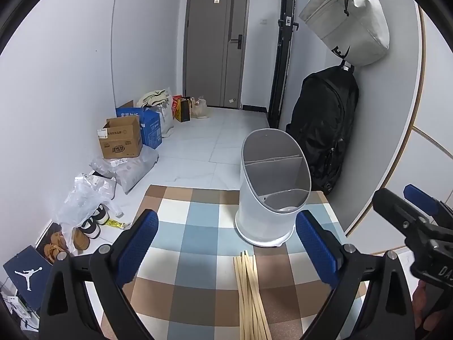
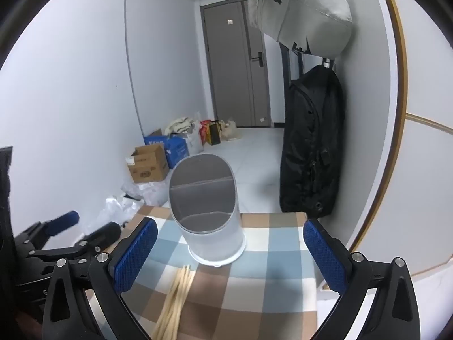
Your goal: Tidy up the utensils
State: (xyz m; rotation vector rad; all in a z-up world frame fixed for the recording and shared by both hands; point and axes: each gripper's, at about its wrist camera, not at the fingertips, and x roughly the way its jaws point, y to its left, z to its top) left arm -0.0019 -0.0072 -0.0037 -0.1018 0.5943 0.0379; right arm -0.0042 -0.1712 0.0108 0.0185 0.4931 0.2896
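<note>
Chopsticks (image 1: 250, 294) lie bundled on checked table (image 1: 198, 226), long axis running from near edge twd utensil holder (image 1: 271, 187) at far right corner; tips just short of its base. L gripper (image 1: 226, 243) jaws wide apart, empty, bundle betw its fingers, so L nearer; R gripper (image 2: 229, 255) also wide apart, empty, bundle off its left side. Sticks pale wood, thin, loosely fanned; holder white, divided, looks empty

My rig is pretty plain to look at: both the left gripper (image 1: 226, 250) and the right gripper (image 2: 230, 252) have matte black plastic frames with triangular cutouts, and silver screw heads dot the pivots. The pads (image 1: 138, 248) are bright blue with a fine dimpled grid texture. There's white lettering on the right one's side, only "DA" readable.
</note>
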